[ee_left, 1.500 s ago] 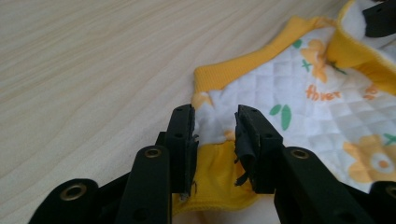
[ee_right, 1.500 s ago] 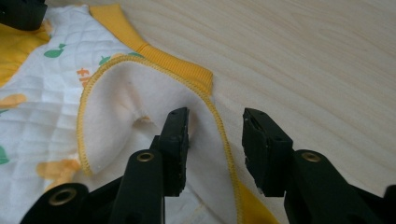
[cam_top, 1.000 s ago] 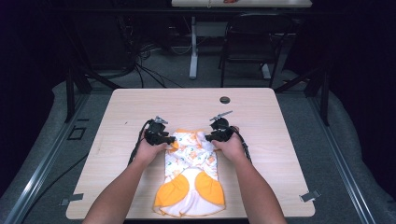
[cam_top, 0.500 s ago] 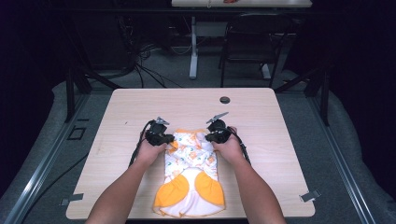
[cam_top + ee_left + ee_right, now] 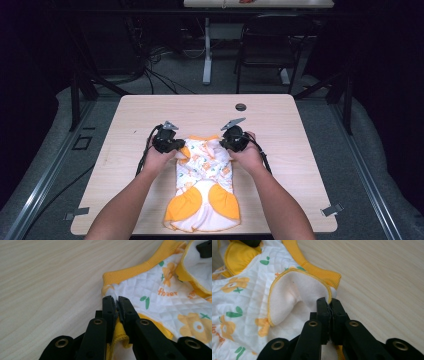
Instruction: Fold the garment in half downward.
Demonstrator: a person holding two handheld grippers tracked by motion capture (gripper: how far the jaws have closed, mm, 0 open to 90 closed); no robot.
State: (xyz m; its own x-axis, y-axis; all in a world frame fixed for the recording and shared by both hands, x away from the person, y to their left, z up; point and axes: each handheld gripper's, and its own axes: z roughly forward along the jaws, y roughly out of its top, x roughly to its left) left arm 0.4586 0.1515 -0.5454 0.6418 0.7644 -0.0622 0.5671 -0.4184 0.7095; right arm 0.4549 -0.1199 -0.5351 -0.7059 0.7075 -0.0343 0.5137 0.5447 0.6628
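Note:
A small white quilted garment [image 5: 202, 185] with orange flowers and yellow trim lies on the wooden table [image 5: 280, 125], its two yellow patches toward the front edge. My left gripper [image 5: 176, 145] is shut on the garment's left upper edge; in the left gripper view its jaws pinch the yellow-trimmed fabric [image 5: 117, 331] beside the ribbed collar [image 5: 140, 267]. My right gripper [image 5: 226, 142] is shut on the right upper edge; in the right gripper view its jaws clamp a folded-over flap [image 5: 297, 300] that shows its plain white lining.
A dark round grommet [image 5: 240, 106] sits in the table near its far edge. Bare tabletop lies on both sides of the garment. Beyond the table stand a chair [image 5: 270, 45] and cables on the floor. Small clips [image 5: 332, 210] mark the table's front corners.
Both grippers have drawn slightly closer together over the garment's top, still holding its edges; the upper corners are folding inward.

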